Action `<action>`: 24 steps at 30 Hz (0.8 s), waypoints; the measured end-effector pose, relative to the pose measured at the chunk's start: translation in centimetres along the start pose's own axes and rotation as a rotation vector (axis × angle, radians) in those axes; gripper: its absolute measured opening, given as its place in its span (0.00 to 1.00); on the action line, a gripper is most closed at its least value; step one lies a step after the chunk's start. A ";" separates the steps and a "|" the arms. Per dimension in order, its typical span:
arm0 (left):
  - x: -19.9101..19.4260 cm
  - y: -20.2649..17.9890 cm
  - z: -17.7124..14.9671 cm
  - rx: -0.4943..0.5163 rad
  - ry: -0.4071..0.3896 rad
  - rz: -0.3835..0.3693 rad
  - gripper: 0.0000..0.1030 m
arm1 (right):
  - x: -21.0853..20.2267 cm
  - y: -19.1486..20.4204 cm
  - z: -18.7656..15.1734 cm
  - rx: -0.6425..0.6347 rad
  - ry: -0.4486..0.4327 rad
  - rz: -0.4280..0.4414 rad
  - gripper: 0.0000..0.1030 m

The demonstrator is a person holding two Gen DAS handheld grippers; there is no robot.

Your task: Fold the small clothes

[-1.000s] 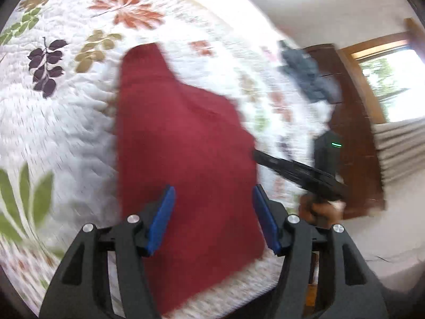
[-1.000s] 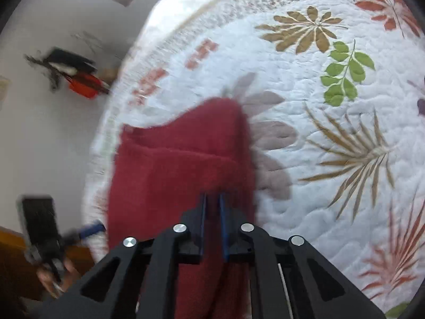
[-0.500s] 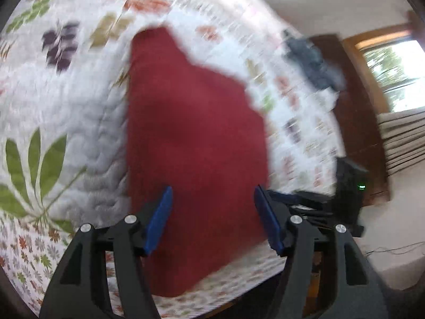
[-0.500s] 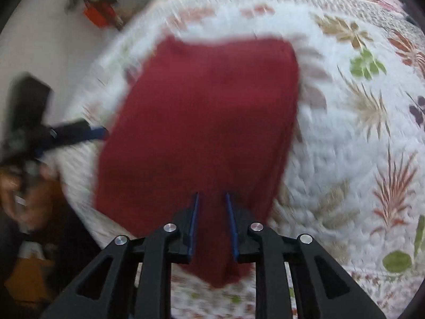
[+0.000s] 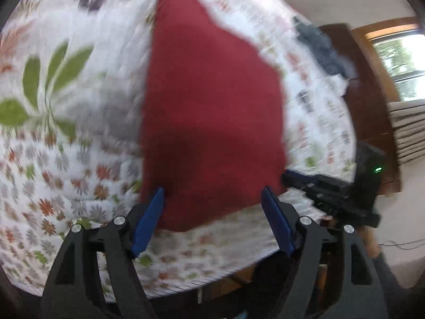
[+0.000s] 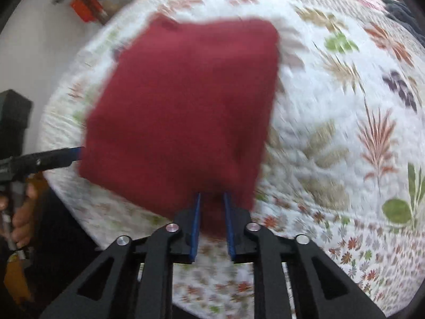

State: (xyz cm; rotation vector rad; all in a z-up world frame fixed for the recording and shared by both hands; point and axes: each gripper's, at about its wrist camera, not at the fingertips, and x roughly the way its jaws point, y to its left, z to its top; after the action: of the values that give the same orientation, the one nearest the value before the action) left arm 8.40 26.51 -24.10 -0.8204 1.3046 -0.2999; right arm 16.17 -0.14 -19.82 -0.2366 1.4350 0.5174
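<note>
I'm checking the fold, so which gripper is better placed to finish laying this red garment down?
Right. The right gripper already pinches the red garment at its near edge; the left gripper is open and holds nothing.

Motion blur is smearing the red cloth (image 5: 212, 111) and the floral quilt (image 5: 66, 159) in both views, hiding folds and stitching. A dark garment (image 6: 403, 13) is running off the frame edge. The red object (image 6: 86, 9) by the wall is staying too blurred to identify.
</note>
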 end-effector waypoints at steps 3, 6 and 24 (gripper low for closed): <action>-1.6 -0.4 0.3 -0.033 -0.025 -0.032 0.71 | -1.4 -0.9 -0.4 0.068 -0.034 0.047 0.17; -4.6 -1.7 -0.7 -0.002 -0.067 -0.016 0.73 | -4.4 -0.6 -1.4 0.082 -0.094 0.047 0.17; -22.2 -12.8 -15.7 0.196 -0.290 0.546 0.96 | -19.9 12.9 -13.2 0.078 -0.306 -0.367 0.96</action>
State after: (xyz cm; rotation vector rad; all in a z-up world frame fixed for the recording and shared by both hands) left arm -9.16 25.80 0.23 -0.3054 1.1513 0.1229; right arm -2.57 1.12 -0.18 -0.3346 1.0787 0.1859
